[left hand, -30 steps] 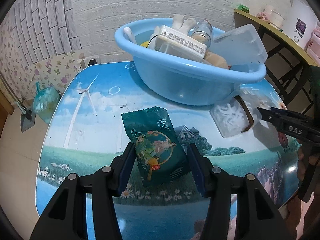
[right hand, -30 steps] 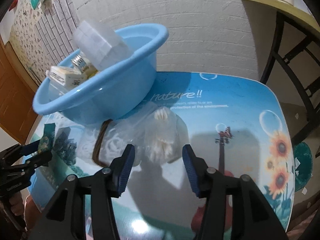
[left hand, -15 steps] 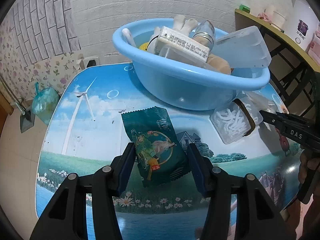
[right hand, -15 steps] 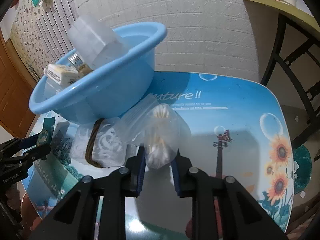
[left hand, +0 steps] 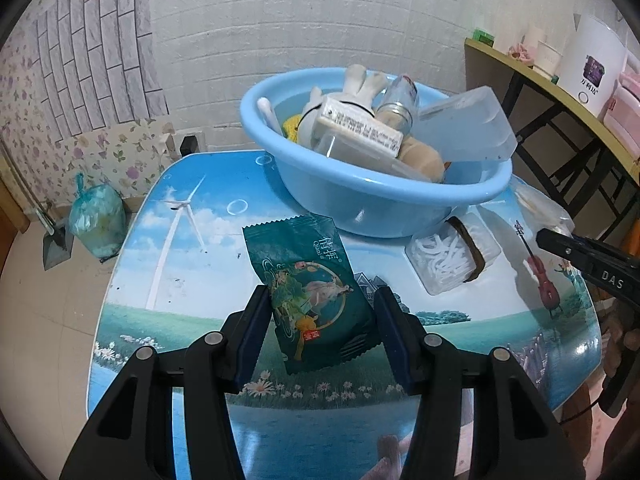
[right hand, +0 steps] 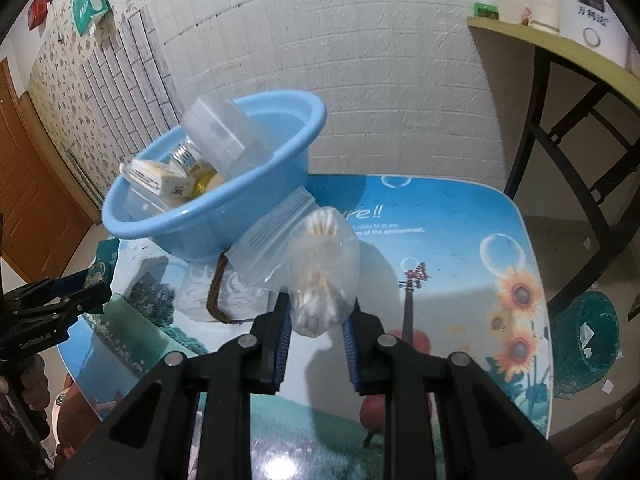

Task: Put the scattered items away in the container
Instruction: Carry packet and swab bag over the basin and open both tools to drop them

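Observation:
A blue basin point(left hand: 372, 196) stands at the back of the table, full of several items. It also shows in the right wrist view point(right hand: 224, 216). A dark green snack packet point(left hand: 312, 288) lies flat on the table between the open jaws of my left gripper point(left hand: 320, 332). My right gripper point(right hand: 316, 332) is shut on a clear zip bag of cotton swabs point(right hand: 320, 268) and holds it lifted beside the basin. A clear box of white picks with a brown band point(left hand: 452, 258) lies against the basin's base; it shows in the right wrist view too point(right hand: 216, 296).
The table top point(left hand: 192, 264) has a printed landscape picture. A tied bag of rubbish point(left hand: 96, 224) sits on the floor to the left. A yellow shelf on a black frame point(left hand: 560, 92) stands to the right. A green bin point(right hand: 592, 336) stands on the floor at the right.
My right gripper closed on the bag of cotton swabs and raised it off the table. My left gripper stayed open around the green packet, rising slightly.

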